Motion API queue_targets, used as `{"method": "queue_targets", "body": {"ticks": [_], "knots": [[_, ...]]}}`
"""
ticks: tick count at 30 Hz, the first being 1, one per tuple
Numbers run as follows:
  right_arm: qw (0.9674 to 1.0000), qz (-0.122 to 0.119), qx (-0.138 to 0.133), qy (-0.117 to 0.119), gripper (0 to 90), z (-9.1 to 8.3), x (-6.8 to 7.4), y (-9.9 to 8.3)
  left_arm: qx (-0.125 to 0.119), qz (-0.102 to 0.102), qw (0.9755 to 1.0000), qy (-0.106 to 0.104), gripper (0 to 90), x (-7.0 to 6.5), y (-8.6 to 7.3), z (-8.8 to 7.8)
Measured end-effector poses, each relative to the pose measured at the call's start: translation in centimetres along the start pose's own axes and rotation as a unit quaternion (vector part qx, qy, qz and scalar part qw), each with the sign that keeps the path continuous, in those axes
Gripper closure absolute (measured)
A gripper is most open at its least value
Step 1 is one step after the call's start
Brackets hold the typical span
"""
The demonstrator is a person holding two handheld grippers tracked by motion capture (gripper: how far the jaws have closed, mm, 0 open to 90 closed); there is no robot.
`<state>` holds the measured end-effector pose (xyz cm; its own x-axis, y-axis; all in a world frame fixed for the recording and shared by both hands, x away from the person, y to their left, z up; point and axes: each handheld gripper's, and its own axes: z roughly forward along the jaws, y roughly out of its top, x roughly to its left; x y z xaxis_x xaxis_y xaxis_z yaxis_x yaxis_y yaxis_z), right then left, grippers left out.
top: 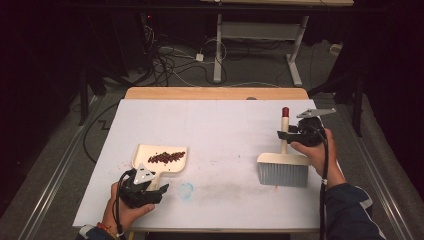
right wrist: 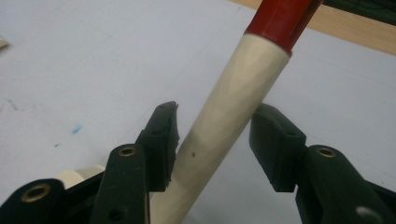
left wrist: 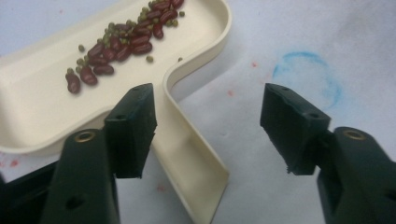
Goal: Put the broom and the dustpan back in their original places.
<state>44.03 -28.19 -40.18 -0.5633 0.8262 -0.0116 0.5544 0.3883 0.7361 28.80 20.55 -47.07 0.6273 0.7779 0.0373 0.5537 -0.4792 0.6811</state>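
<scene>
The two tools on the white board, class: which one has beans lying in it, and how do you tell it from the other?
The cream dustpan by the left gripper: red and green beans lie in its tray. The brush at the right gripper carries none.

A counter (top: 215,135) covered by a white sheet is filling the middle of the high view, with a strip of bare light wood (top: 215,93) showing along its far edge. A cream dustpan (top: 150,162) is lying flat toward the near left, its handle pointing at the near edge, and it is holding a scatter of dark red and small green beans (top: 166,157). Toward the right, a hand brush (top: 283,169) is standing on its grey bristles, its cream, red-tipped handle rising upright. Between them, near the dustpan's handle, a faint blue ring stain (top: 186,190) and some reddish specks are marking the sheet.
</scene>
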Motion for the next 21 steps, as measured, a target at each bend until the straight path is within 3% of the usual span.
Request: {"method": "queue_targets", "body": {"ticks": [5, 8, 10, 13, 15, 17, 21], "knots": [[0.9995, 0.010, -0.014, -0.026, 50.0, 1.5, -0.1, 0.5, -0.030, 0.006, 0.9993, 0.021, 23.2, 0.0, 0.0, -0.3], [0.9989, 0.004, -0.020, -0.042, 49.6, 1.8, 0.5, 0.6, -0.041, 0.008, 0.9988, 0.027, 22.3, 0.2, 0.0, -0.6], [0.9988, 0.005, -0.030, -0.039, 48.3, 1.7, 0.7, 0.6, -0.047, 0.008, 0.9984, 0.030, 22.1, 0.2, -0.1, -0.7], [0.9977, 0.009, -0.047, -0.048, 47.6, 1.6, 0.9, 0.5, -0.045, 0.014, 0.9983, 0.036, 21.7, 0.4, -0.3, -1.0], [0.9957, 0.015, -0.063, -0.066, 45.8, 1.5, 1.2, 0.3, -0.044, 0.016, 0.9983, 0.034, 22.2, 0.4, -0.4, -1.1], [0.9943, 0.028, -0.082, -0.062, 44.4, 1.6, 1.5, 0.0, -0.049, 0.021, 0.9980, 0.032, 22.2, 0.4, -0.5, -1.3], [0.9923, 0.028, -0.098, -0.070, 39.0, 1.5, 2.1, -0.1, -0.050, 0.034, 0.9976, 0.035, 22.0, 0.2, -0.6, -1.3]]}}
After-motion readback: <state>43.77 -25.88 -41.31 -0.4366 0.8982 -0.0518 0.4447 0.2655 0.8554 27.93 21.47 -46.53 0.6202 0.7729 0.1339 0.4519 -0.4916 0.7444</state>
